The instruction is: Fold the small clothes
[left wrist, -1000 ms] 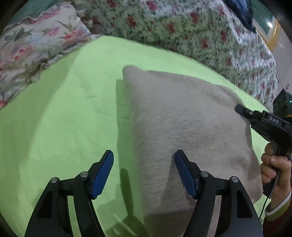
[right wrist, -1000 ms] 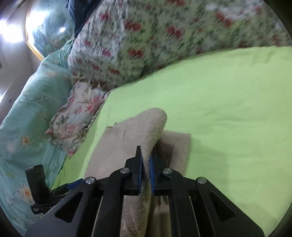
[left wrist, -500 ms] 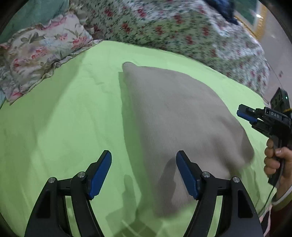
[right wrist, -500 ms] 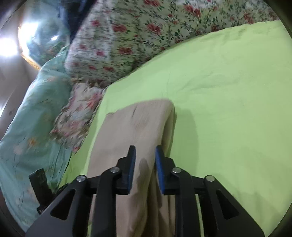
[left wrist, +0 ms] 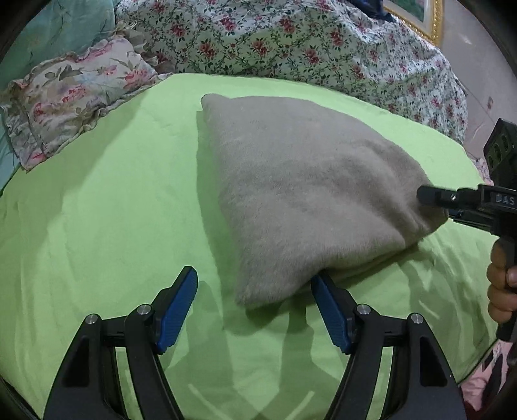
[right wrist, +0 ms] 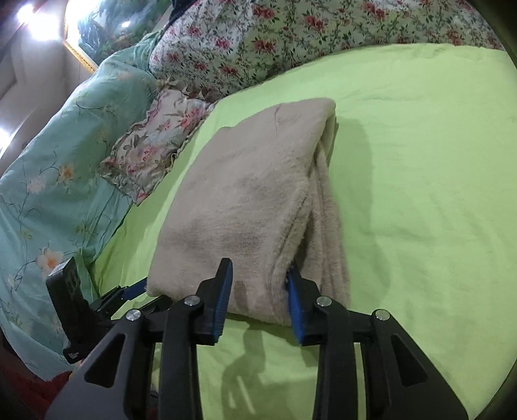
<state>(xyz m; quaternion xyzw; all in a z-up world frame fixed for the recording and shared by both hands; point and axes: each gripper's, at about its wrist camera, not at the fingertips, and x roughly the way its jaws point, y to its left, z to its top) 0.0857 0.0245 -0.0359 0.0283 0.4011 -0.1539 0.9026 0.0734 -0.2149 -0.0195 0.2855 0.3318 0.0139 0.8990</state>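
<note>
The beige fleece garment (left wrist: 310, 194) lies folded into a thick bundle in the middle of the green bedsheet (left wrist: 97, 210), its stacked layers showing along the edge nearest the right gripper (right wrist: 260, 292). That gripper is spread partway, its fingers straddling the near corner of the bundle, one blue pad seemingly tucked into the fold; nothing is pinched between them. The left gripper (left wrist: 253, 305) is spread wide, one pad at the bundle's near corner and the other out over bare sheet, holding nothing. The step in hand looks like tidying or closing the last fold, and to do it well each claw should take all the layers at a corner together, low against the sheet, so the plush cloth does not slide open; then the edges should be brought square before letting go. Whether the right pad truly sits under a layer is hard to tell from the fisheye view. Counted: one garment, two grippers, one small floral pillow (left wrist: 74, 97) at the head of the sheet, one flowered quilt (left wrist: 290, 42) behind it, one teal duvet (right wrist: 58, 168) alongside, and one framed picture (left wrist: 413, 13) on the wall.
</note>
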